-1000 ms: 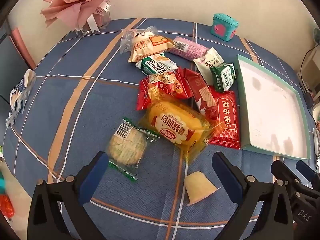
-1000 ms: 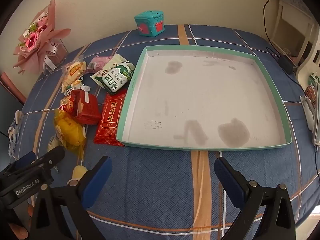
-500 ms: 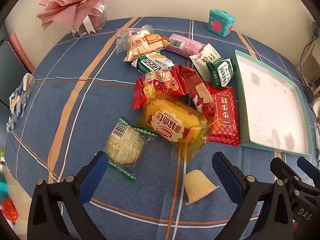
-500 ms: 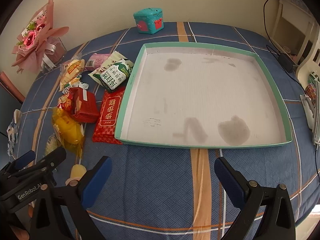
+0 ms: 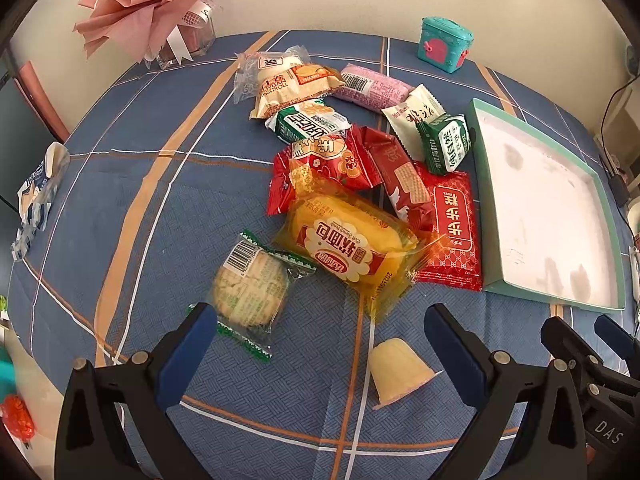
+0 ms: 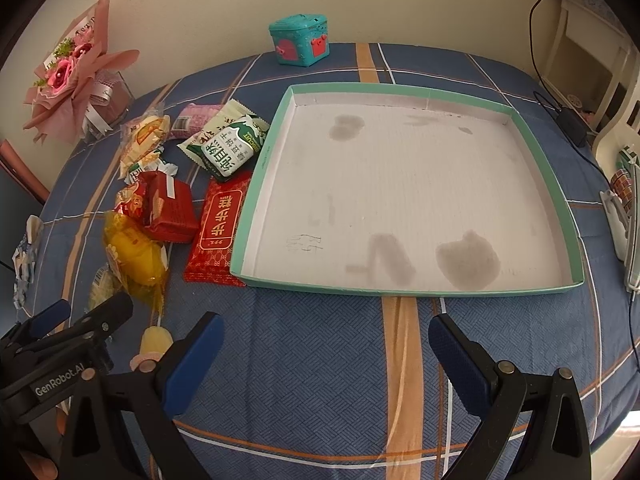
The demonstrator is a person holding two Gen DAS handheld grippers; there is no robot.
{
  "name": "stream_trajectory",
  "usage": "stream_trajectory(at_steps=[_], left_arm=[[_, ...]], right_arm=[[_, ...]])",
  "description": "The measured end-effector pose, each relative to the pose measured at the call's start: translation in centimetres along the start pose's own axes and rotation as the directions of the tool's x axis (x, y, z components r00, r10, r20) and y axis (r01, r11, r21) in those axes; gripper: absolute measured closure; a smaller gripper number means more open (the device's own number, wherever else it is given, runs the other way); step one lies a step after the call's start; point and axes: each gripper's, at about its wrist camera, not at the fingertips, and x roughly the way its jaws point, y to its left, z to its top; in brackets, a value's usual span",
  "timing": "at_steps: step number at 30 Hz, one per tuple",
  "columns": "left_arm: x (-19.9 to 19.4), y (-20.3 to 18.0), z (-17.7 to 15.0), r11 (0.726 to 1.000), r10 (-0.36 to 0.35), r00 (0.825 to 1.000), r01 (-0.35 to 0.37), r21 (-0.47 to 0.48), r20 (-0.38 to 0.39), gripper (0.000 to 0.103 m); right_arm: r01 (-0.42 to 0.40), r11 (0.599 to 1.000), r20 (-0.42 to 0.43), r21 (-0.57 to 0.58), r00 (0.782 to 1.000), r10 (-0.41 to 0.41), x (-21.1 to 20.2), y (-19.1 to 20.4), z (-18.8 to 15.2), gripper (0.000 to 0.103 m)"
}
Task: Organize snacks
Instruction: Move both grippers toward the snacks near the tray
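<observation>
A heap of snack packets lies on the blue checked tablecloth. It includes a yellow bread packet [image 5: 347,249], a round biscuit packet [image 5: 249,285], a flat red packet [image 5: 453,232], a green packet [image 5: 447,143] and a jelly cup [image 5: 397,369]. A shallow teal-rimmed tray [image 6: 400,289] with nothing in it lies to their right. My left gripper [image 5: 316,334] is open and empty, low over the biscuit packet and jelly cup. My right gripper [image 6: 322,340] is open and empty in front of the tray's near rim [image 5: 552,296].
A pink flower bouquet [image 5: 160,4] and a small teal box [image 5: 444,43] stand at the table's far side. A blue-white wrapper [image 5: 38,196] lies at the left edge. A white shelf and cables [image 6: 580,80] are beyond the table on the right.
Both grippers have moved slightly forward towards the snacks and tray. The jaws stay open. Nothing on the table has moved.
</observation>
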Motion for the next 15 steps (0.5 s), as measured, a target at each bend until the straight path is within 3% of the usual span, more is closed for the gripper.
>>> stream_trajectory(at_steps=[15], left_arm=[[0.5, 0.8, 0.0, 0.999, -0.015, 1.000, 0.015, -0.045, -0.009, 0.000]], right_arm=[[-0.022, 1.000, 0.000, -0.019, 1.000, 0.022, 0.2, 2.1, 0.1, 0.000]])
